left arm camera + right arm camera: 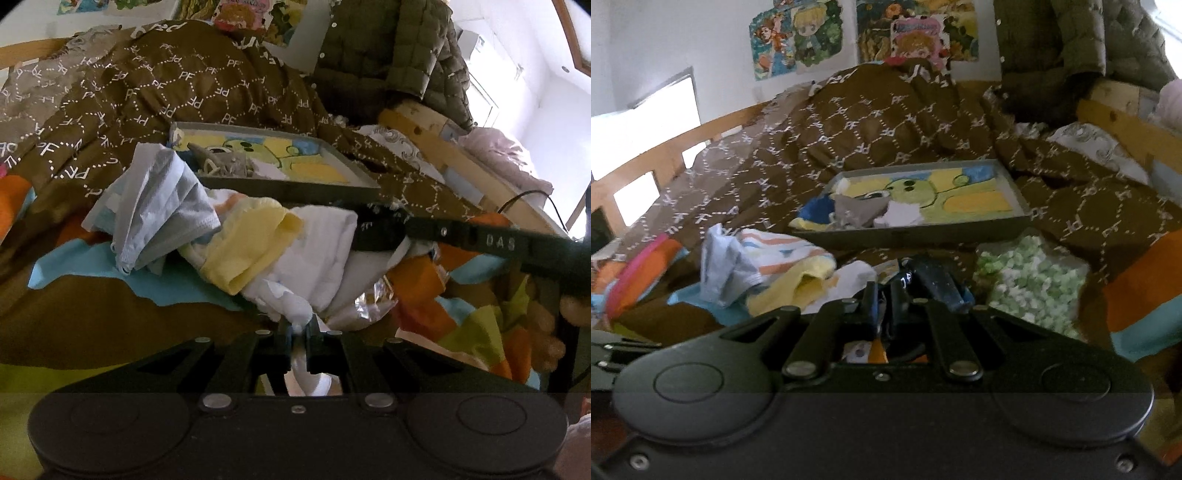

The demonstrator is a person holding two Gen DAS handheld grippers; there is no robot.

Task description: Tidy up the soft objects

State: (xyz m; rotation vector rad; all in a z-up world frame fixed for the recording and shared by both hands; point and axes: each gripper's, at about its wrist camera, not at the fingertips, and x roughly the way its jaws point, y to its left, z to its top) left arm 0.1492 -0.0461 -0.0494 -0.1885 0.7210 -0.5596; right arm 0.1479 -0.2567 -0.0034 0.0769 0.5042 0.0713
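Note:
My left gripper (297,326) is shut on the bunched end of a white garment (317,236) with a yellow cuff (251,254), which lies across the bed. A pale blue cloth (162,206) rests on its far left end. My right gripper (882,293) is shut on a small black fabric item with white letters (932,277). In the left wrist view one of its fingers (480,240) reaches in from the right, with the black item (373,230) at its tip over the white garment. A grey tray (912,230) with a cartoon liner holds a grey cloth (857,212) and a white cloth (901,218).
A brown patterned quilt (886,125) is piled behind the tray (280,184). A clear bag of green and white bits (1030,284) lies at the right. A striped cloth (775,242) lies at the left. A green quilted jacket (391,55) hangs over the wooden bed rail (443,147).

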